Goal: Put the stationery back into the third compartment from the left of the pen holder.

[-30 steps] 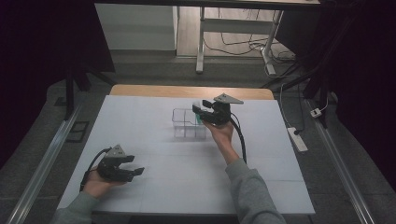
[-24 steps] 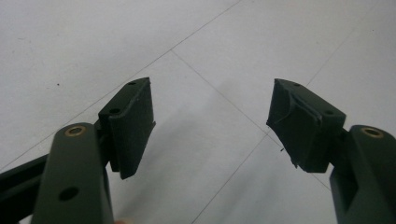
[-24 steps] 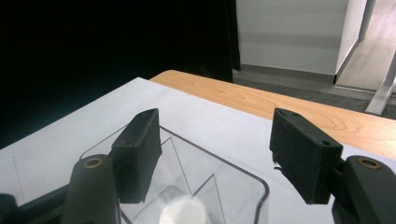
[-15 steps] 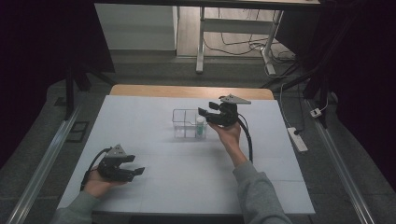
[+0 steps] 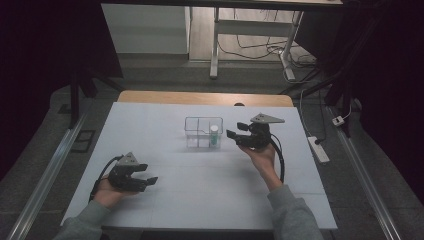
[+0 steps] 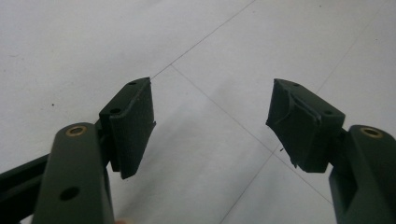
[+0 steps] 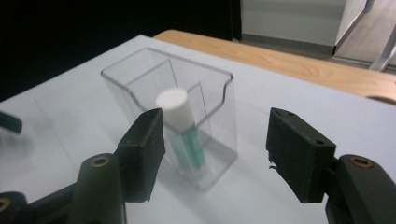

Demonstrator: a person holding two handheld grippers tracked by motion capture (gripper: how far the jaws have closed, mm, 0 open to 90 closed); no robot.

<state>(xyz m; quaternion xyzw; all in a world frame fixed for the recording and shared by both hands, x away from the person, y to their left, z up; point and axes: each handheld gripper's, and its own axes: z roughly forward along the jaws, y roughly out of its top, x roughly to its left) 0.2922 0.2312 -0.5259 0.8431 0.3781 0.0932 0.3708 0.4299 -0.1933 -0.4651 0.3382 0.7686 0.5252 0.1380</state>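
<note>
Unlabelled green tube, white cap, in clear organizer.

No text, label, brand, number or sign can be read anywhere here. The green tube with the white cap in the clear organiser shows no legible print, and the white table is unmarked.

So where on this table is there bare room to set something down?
The white table is bare left of the clear plastic divided box, and across the front between the left tool and the right tool. The far strip behind the box is open too. It is crowded only at the box, which holds an upright green white-capped tube, with the right tool close beside it.
</note>
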